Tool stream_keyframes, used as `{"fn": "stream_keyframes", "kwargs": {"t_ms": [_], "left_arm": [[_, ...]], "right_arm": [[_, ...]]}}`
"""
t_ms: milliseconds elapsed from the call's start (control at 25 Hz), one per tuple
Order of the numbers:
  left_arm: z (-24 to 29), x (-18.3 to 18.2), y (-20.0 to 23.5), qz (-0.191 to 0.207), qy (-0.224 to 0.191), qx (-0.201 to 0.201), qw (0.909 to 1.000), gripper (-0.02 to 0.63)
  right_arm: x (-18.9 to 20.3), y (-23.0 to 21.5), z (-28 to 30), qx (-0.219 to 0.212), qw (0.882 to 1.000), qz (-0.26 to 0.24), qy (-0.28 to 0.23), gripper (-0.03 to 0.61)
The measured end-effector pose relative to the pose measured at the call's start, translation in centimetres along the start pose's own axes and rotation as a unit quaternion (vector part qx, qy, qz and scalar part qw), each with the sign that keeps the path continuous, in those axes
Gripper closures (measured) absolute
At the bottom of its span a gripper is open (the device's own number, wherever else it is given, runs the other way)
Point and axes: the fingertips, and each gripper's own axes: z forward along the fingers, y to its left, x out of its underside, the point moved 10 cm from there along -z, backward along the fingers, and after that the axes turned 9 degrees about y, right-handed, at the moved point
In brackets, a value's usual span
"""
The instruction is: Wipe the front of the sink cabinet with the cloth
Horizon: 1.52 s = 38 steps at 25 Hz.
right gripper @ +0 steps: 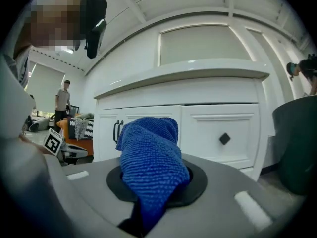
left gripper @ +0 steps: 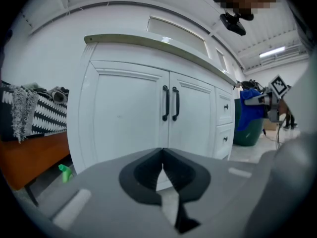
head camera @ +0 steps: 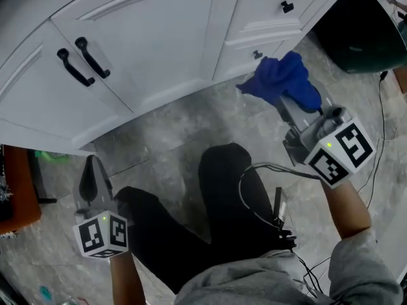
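looking down, head view, right tongs: clamped on the blue cloth, which bunches out past the tips
cloth's place: low, just in front of the drawer side of the white sink cabinet, beside the lower drawer knob; whether it touches the cabinet cannot be told
left tongs: closed and empty, pointing at the cabinet's foot, well apart from the cloth
around: two black bar door handles on the paired doors; grey marbled floor; dark green bin past the cabinet's end; black-clad legs between the two tools; a thin cable running to the right one
left gripper view, left tongs: dark pads meet at the tip with nothing between them
ahead: smooth, panelled white sink cabinet, door handles upright side by side, nothing standing between the tongs and the doors
left side: small green object on the floor by the cabinet's corner; orange surface carrying black-and-white patterned fabric
right side: the cloth hangs in front of the bin, past the drawers
right gripper view, right tongs: shut on the cloth, a nubbly knitted weave standing up in a rounded fold
ahead: panelled drawer front with a black diamond-shaped drawer knob, the cloth partly covering the view of the cabinet's middle
farther off: door handles, the left tongs low at the left, a person standing in the background, the bin at the right edge
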Motion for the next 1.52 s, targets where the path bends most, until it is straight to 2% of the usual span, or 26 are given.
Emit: {"fn": "stream_keyframes", "kwargs": {"t_ms": [160,320,480,600,760,1000,1160,1320,1520], "left_arm": [[1.3,-0.1,-1.3,0.009,0.008,0.011,0.9999,0.603],[2.3,-0.4,-1.9,0.017,0.014,0.016,0.9996,0.603],[1.7,-3.3,-3.0,0.009,0.039,0.032,0.9987,0.603],[-0.9,-8.8,-3.5,0.017,0.054,0.045,0.9974,0.603],[-5.7,-18.0,-4.5,0.012,0.069,0.06,0.9957,0.603],[-13.4,-33.1,-6.6,0.017,0.061,0.087,0.9942,0.603],[-18.4,-41.7,-7.9,0.017,0.051,0.097,0.9938,0.603],[-23.3,-47.6,-9.2,0.012,0.043,0.112,0.9927,0.603],[-28.1,-51.1,-10.0,0.006,0.029,0.107,0.9938,0.603]], "right_arm": [[-0.2,-2.8,-6.2,0.043,0.999,0.018,0.007,0.509],[-3.8,-4.3,-10.2,0.1,0.994,-0.032,-0.018,0.509],[-8.2,-5.4,-11.8,0.11,0.993,-0.027,-0.025,0.509],[-12.8,-6.1,-12.2,0.105,0.994,-0.012,-0.009,0.509],[-21.7,-7.5,-15.1,0.105,0.994,0.002,0.012,0.509],[-37.4,-8.4,-21.6,0.113,0.994,-0.011,0.0,0.509],[-45.3,-7.4,-25.2,0.114,0.993,-0.026,-0.006,0.509],[-49.5,-4.8,-27.7,0.092,0.996,-0.005,-0.01,0.509],[-51.4,-0.9,-29.6,0.073,0.997,0.033,-0.017,0.508]]}}
